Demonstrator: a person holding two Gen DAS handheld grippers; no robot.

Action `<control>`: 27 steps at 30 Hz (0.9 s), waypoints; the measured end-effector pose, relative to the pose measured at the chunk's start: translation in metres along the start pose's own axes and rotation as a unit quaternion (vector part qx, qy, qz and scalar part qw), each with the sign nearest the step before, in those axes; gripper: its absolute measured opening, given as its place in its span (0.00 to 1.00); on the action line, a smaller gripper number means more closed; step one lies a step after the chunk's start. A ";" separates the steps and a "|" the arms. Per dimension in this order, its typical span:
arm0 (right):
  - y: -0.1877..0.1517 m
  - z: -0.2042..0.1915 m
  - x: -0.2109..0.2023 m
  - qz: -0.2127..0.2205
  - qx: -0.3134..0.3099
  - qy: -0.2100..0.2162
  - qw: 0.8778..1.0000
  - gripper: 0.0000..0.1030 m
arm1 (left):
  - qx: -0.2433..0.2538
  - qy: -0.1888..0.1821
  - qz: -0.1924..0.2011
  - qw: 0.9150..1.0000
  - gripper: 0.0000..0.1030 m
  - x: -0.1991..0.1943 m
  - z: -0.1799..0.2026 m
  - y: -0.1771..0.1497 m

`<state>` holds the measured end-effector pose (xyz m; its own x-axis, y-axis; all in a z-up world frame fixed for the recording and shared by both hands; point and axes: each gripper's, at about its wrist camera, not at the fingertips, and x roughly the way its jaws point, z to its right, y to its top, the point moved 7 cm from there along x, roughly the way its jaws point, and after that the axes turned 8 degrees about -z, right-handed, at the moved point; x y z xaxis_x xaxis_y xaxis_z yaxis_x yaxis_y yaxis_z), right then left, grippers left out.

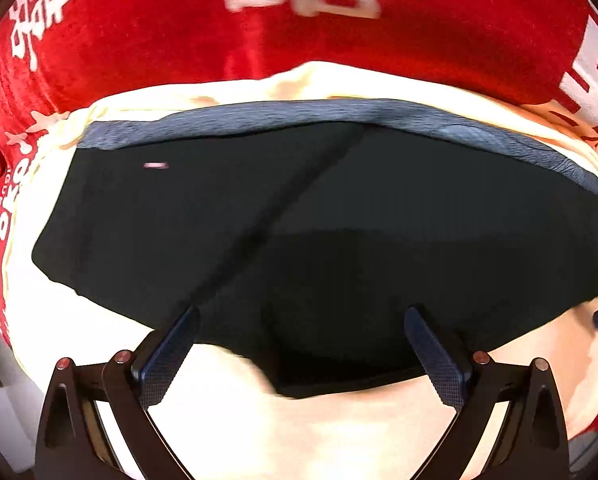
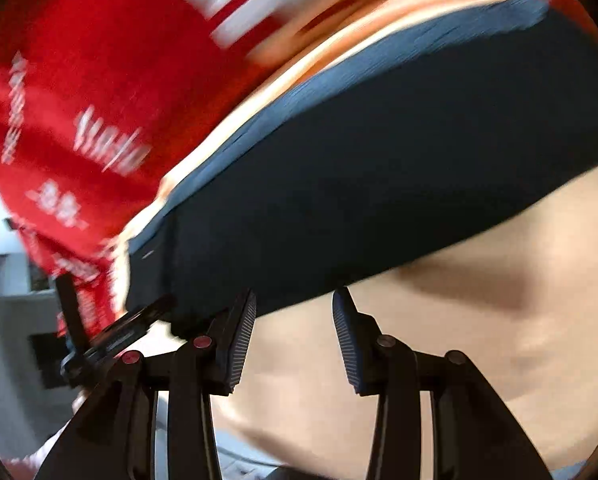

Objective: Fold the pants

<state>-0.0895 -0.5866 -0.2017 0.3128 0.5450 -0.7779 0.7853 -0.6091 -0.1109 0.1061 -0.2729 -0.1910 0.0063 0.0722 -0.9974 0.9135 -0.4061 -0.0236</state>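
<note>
Dark pants lie flat on a cream surface, with a ribbed blue-grey waistband along their far edge and a diagonal seam across the middle. My left gripper hangs above the near hem, jaws wide open, nothing between them. In the right wrist view the same pants slope across the frame, waistband on the upper left. My right gripper sits at the near edge of the cloth, jaws part open, with only the cream surface showing between the pads.
A red cloth with white lettering covers the far side beyond the cream surface, seen also as the red cloth. Part of the other gripper shows at lower left in the right wrist view. A pale room lies beyond the left edge.
</note>
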 end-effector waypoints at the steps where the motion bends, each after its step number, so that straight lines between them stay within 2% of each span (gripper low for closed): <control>1: -0.008 -0.014 0.013 -0.005 0.000 0.018 1.000 0.42 | 0.003 0.000 0.000 1.000 0.99 -0.001 -0.011 0.000; 3: -0.024 -0.044 0.046 -0.021 0.010 0.062 0.998 0.42 | 0.005 0.001 0.005 1.000 0.99 0.000 -0.042 0.003; 6: -0.052 -0.084 0.091 -0.035 0.019 0.095 0.995 0.42 | 0.005 0.016 0.015 1.000 0.99 0.001 -0.087 0.010; 10: -0.059 -0.115 0.141 -0.051 0.028 0.116 0.992 0.42 | -0.013 0.030 0.014 0.999 0.99 0.015 -0.135 0.021; 12: -0.062 -0.121 0.158 -0.054 0.025 0.110 0.992 0.42 | -0.022 0.036 0.016 0.999 0.99 0.022 -0.153 0.027; 15: -0.065 -0.123 0.173 -0.059 0.024 0.104 0.993 0.42 | -0.025 0.040 0.024 0.999 0.99 0.035 -0.172 0.032; 21: -0.057 -0.124 0.179 -0.049 0.035 0.111 0.992 0.42 | -0.014 0.049 0.022 0.998 0.99 0.054 -0.172 0.031; 22: -0.052 -0.128 0.176 -0.044 0.033 0.110 0.992 0.40 | -0.007 0.052 0.026 0.998 0.99 0.051 -0.170 0.032; 23: -0.049 -0.133 0.177 -0.041 0.028 0.104 0.993 0.26 | -0.002 0.052 0.029 0.998 0.99 0.048 -0.167 0.031; 24: -0.044 -0.139 0.173 -0.038 0.014 0.081 0.996 0.08 | 0.003 0.055 0.031 0.998 0.99 0.044 -0.165 0.030; 27: -0.049 -0.149 0.168 -0.029 0.002 0.064 0.998 0.08 | 0.009 0.067 0.026 0.997 0.99 0.041 -0.173 0.026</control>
<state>0.0041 -0.3795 -0.2346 0.3327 0.6484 -0.6847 0.8022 -0.5763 -0.1559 0.2008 -0.1226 -0.2211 0.1088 0.1713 -0.9792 0.9032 -0.4284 0.0255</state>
